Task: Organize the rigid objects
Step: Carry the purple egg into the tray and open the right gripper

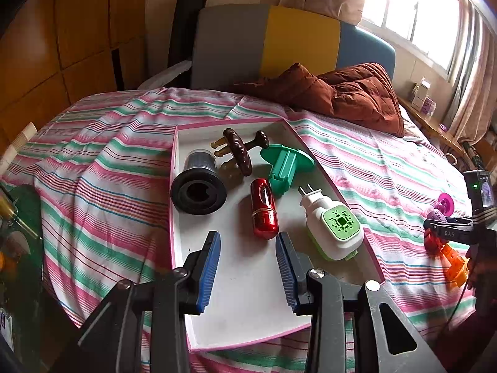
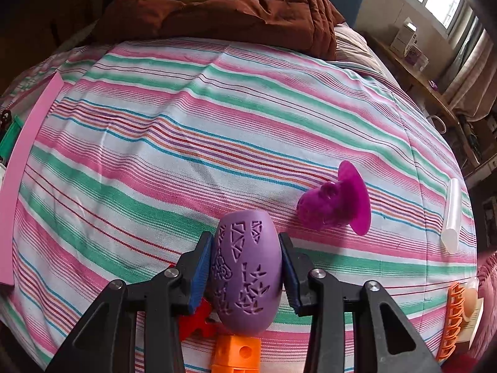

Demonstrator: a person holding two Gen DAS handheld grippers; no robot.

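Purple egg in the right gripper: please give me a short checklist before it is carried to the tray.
1. Right gripper closed on purple egg, both pads touching: ok.
2. Egg free of the red piece and orange block underneath: cannot tell.
3. Bare floor left in the tray: ok.
4. Left gripper empty but hanging over that bare spot: not ok.
5. Magenta piece apart from the egg: ok.
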